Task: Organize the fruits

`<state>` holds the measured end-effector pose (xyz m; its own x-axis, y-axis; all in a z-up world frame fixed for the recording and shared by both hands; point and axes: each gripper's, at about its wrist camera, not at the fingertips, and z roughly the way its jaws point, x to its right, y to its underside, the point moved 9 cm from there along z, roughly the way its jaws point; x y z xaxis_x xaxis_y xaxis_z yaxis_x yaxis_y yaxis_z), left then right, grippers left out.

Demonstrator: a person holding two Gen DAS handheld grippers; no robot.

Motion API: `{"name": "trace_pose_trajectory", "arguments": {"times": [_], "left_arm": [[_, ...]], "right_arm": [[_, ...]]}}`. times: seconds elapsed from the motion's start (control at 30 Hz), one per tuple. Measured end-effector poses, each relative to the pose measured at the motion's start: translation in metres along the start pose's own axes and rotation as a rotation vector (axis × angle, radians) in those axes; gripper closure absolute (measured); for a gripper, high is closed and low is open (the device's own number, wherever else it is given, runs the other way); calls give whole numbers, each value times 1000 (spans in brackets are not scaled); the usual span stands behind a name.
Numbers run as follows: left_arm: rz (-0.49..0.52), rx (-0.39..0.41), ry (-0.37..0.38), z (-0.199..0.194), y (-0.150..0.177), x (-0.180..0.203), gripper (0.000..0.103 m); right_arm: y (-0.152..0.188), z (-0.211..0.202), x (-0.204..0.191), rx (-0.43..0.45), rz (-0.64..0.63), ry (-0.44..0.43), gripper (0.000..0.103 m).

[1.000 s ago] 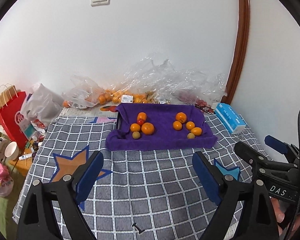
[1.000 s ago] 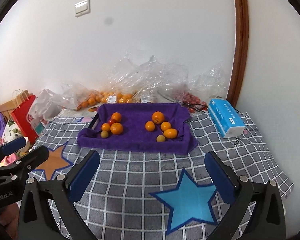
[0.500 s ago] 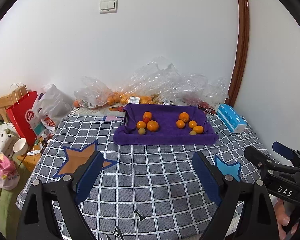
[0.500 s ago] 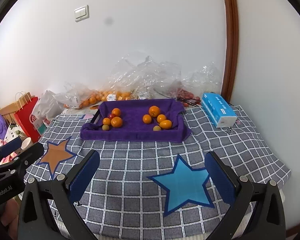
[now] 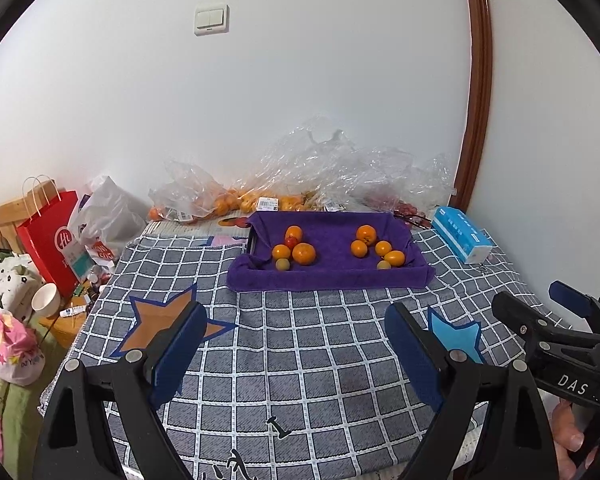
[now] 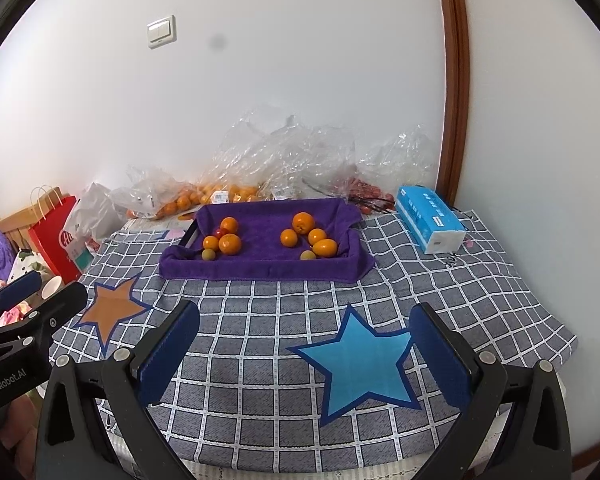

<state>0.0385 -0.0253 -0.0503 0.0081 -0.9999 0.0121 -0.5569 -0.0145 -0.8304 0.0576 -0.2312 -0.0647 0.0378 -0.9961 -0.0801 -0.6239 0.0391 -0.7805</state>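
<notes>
Both wrist views look across a bench covered with a grey checked cloth [image 5: 300, 360] that bears star patches. The left tongs [image 5: 292, 344] fill the bottom of the left wrist view, their blue pads spread wide with nothing between them, only cloth showing in the gap. The right tongs [image 6: 304, 344] stand the same way at the bottom of the right wrist view, wide apart and empty, over a blue star [image 6: 360, 364].

The fruits lie in a tray draped with a purple towel [image 5: 328, 276], at the centre of both frames, well apart from both tongs. They form two clusters. The left cluster [image 5: 294, 249] has three oranges, one small red fruit and one small greenish fruit, touching one another. The right cluster [image 5: 376, 248] has four orange fruits and one small greenish one.

Behind the tray, against the white wall, lie crumpled clear plastic bags [image 5: 340, 172], some holding more oranges. A blue tissue pack [image 6: 430, 222] lies to the right of the tray. A red paper bag [image 5: 50, 240] stands at the left edge.
</notes>
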Motion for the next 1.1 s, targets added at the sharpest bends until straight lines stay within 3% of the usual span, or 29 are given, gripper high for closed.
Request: {"name": "trace_pose_trajectory", "arguments": {"times": [1.1], "left_arm": [[-2,-7,6,-2,4,0,13]], "right_arm": [[0,0,-2,-4,-12,1,0]]}}
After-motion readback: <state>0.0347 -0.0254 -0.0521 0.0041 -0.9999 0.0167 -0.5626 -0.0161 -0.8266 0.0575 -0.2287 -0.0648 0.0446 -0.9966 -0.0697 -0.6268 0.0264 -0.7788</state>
